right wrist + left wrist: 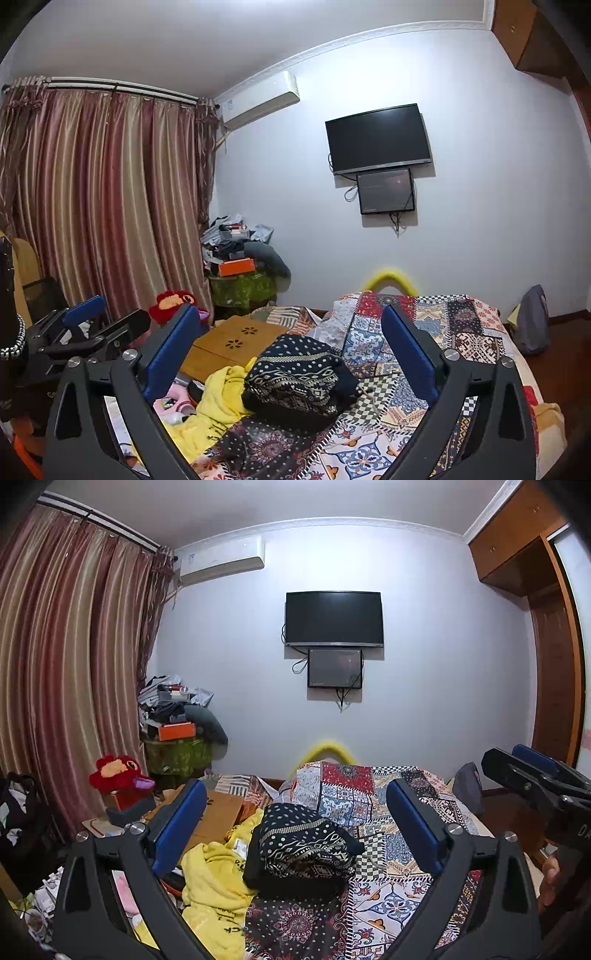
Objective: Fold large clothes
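Note:
A folded dark garment with white dots and patterned bands [303, 849] lies on the patchwork bedspread [384, 897]; it also shows in the right wrist view [295, 376]. A crumpled yellow garment [214, 882] lies to its left, seen in the right wrist view too [218, 398]. My left gripper [295, 805] is open and empty, raised above the folded garment. My right gripper [291, 325] is open and empty, also above it. The right gripper shows at the right edge of the left wrist view [535, 775]; the left one shows at the left of the right wrist view [96, 321].
A wooden lap table [236, 343] and a red plush toy [118, 775] sit left of the bed. A cluttered pile [177, 716] stands in the corner by the curtains [66, 664]. A TV [332, 618] hangs on the far wall. A wardrobe [554, 657] is at right.

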`<state>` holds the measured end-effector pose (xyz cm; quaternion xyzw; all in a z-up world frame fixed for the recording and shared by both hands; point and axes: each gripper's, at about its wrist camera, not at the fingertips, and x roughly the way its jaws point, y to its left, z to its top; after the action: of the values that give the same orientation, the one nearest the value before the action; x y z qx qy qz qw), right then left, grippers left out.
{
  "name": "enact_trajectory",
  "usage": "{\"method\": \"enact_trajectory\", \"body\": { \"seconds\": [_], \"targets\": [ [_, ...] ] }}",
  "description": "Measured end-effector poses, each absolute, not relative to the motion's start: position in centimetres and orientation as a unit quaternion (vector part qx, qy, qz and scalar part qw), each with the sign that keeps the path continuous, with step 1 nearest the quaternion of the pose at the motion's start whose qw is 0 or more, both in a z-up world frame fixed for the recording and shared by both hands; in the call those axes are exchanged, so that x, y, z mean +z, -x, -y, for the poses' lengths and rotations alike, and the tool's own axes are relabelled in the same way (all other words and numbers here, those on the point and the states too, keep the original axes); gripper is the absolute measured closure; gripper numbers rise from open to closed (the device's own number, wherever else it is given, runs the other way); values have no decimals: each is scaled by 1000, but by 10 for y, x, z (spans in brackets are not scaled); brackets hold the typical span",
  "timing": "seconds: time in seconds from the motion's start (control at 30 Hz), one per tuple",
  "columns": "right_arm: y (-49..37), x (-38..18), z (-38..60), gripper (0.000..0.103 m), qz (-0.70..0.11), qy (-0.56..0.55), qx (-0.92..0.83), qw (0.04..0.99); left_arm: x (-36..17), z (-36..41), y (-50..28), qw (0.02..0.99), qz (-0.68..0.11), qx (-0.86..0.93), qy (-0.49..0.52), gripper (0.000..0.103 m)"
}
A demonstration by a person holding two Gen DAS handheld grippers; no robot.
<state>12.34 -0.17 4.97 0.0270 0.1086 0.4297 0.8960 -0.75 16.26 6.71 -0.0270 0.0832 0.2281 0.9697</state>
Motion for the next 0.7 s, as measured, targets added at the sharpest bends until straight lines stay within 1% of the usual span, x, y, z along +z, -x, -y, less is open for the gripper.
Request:
{"method": "enact_trajectory", "body": {
  "seconds": [0.4, 0.7],
  "targets": [
    [-126, 36, 7, 5, -132, -22, 421, 897, 59, -169, 2, 969, -92, 227, 41, 4],
    [-127, 32, 10, 5, -147, -20, 417, 897, 52, -167, -6, 968, -101, 226, 32, 2]
  ]
}}
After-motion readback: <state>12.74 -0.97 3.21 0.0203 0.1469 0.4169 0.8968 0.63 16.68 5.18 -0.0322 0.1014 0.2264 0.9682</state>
